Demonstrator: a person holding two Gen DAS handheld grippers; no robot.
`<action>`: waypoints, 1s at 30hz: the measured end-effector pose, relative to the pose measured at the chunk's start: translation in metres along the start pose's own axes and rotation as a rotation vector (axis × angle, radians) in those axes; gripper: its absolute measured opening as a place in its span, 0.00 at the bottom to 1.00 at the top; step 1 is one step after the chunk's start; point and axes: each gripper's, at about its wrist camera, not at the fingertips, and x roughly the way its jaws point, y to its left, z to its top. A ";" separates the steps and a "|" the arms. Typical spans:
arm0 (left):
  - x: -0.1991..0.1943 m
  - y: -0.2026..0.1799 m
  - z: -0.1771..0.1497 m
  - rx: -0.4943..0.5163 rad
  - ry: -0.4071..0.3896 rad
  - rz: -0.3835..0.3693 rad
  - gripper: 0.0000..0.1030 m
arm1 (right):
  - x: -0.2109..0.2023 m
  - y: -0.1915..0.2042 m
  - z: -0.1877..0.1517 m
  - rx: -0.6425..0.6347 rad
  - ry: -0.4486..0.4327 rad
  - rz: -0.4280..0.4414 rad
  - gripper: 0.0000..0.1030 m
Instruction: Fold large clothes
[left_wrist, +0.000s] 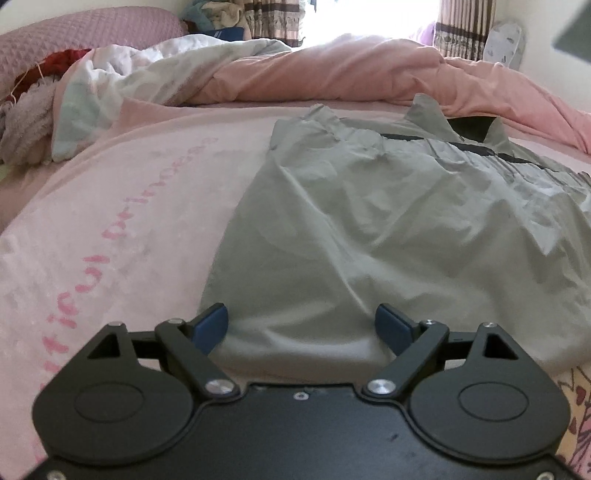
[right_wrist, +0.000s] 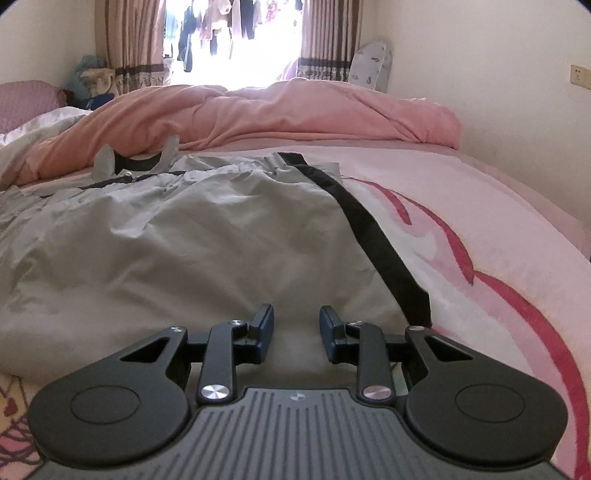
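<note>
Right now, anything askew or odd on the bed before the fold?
The grey jacket lies wrinkled, its collar sticking up at the far end. The pink duvet is bunched behind it. Nothing spilled or damaged.

Daylight floods from the window (right_wrist: 236, 37) — blown out to white glare; the bed (right_wrist: 480, 206) is softly lit; fisheye bending and slight blur at edges.

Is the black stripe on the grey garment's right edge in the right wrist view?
Yes, the black stripe runs down the grey garment's right edge beside the pink blanket.
</note>
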 end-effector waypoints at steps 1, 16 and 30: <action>-0.004 0.001 0.005 0.007 -0.020 0.005 0.84 | -0.006 -0.005 0.005 0.005 -0.035 -0.017 0.33; 0.026 0.035 0.008 -0.099 0.001 -0.035 0.94 | 0.022 -0.037 0.000 0.041 0.022 -0.058 0.33; 0.014 -0.053 0.068 0.017 -0.100 -0.050 0.88 | 0.015 0.080 0.054 -0.103 -0.105 0.229 0.33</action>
